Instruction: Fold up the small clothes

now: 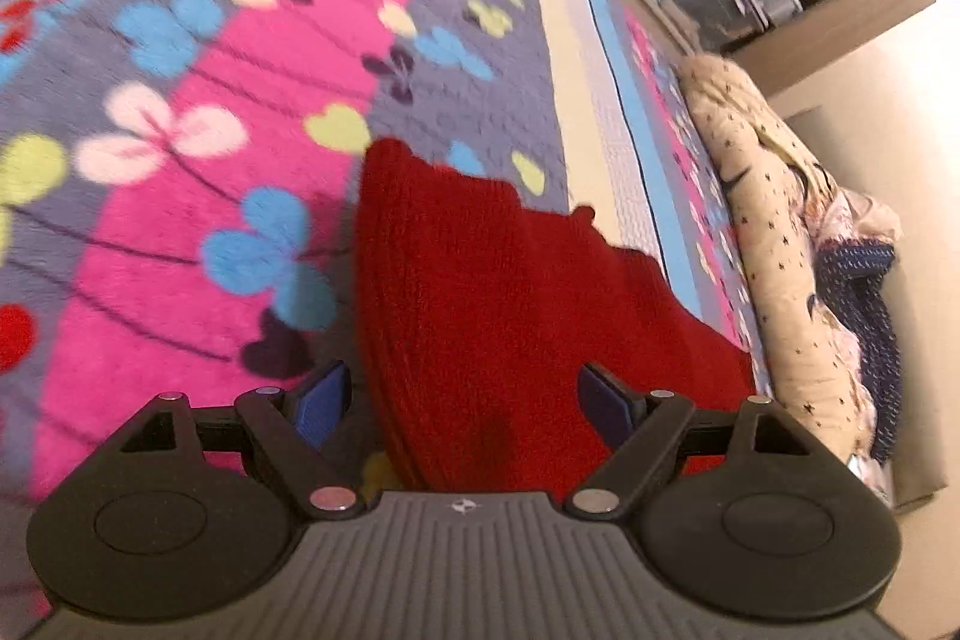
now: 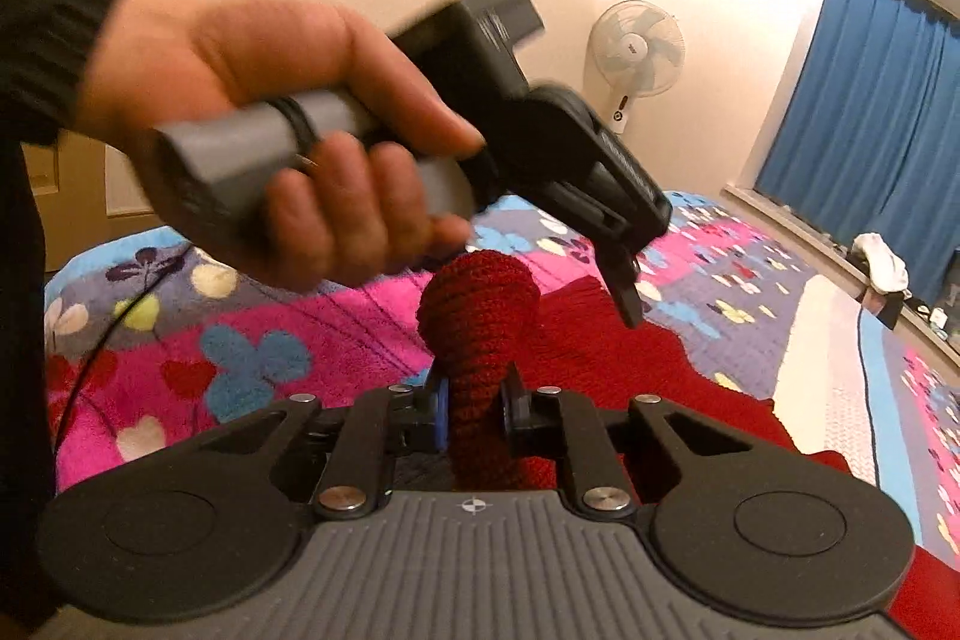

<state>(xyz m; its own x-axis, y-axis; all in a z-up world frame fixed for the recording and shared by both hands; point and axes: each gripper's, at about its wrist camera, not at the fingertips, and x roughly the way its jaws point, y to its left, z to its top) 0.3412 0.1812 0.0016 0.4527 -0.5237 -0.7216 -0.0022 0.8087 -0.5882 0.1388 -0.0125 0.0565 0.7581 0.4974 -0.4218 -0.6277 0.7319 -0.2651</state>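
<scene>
Blanket (image 1: 198, 196) lies bare left of my left tongs (image 1: 462, 403); red knit garment (image 1: 498, 292) spreads ahead between their 2 parted fingers, nothing held. Right tongs (image 2: 474, 409) pinch a raised garment fold. Left hand (image 2: 288, 142) tilts its tongs downward.

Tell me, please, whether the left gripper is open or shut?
Open: the left gripper has its blue fingers spread wide either side of the red knit garment, gripping nothing.

Warm, dim indoor light tints both views yellowish. Fisheye bending curves the edges, with dark corners. Motion blur smears the floral blanket (image 1: 180, 148) at upper left and the hand (image 2: 288, 130) gripping the left claw (image 2: 627, 289).
</scene>
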